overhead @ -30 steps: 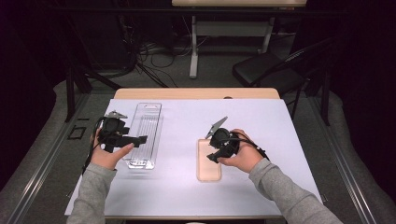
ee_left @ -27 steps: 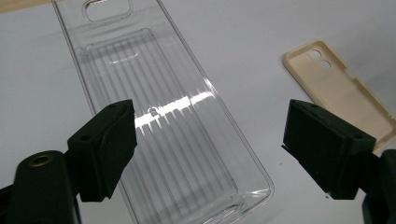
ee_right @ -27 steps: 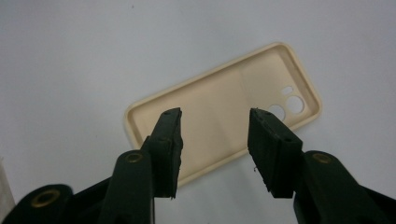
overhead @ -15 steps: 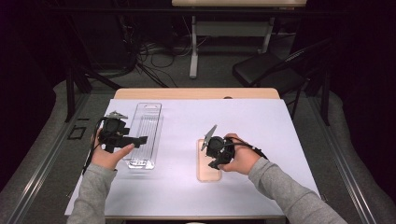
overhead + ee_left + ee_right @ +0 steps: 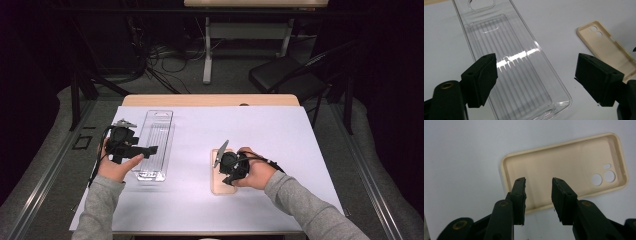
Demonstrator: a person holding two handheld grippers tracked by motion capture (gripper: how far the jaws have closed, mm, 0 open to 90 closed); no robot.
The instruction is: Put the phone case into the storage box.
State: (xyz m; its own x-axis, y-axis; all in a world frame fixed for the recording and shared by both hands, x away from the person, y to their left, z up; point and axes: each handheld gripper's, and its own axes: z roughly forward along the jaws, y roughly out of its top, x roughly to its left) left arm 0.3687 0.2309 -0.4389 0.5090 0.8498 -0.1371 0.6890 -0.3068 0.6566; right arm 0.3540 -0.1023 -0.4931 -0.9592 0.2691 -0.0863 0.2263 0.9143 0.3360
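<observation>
A beige phone case (image 5: 216, 186) lies hollow side up on the white-covered table, right of centre. My right gripper (image 5: 226, 173) hovers just over it. In the right gripper view its jaws (image 5: 539, 181) stand a little apart above the case (image 5: 564, 165) with nothing between them; they have just been closing. A long clear ribbed plastic tray (image 5: 157, 135) lies at the left. My left gripper (image 5: 145, 145) points at its near half. Seen from the left gripper view, the jaws (image 5: 536, 62) are wide open above the tray (image 5: 519, 82), and the case (image 5: 604, 50) lies beyond to the right.
A white sheet (image 5: 280, 135) covers the table, with a strip of wooden top (image 5: 210, 100) bare at the far edge. A dark chair (image 5: 285, 75), a desk leg (image 5: 206, 55) and floor cables (image 5: 160, 60) stand beyond the table.
My right gripper has come nearer and lower over the phone case, and its jaws have narrowed. The left gripper and the clear tray have not moved.
</observation>
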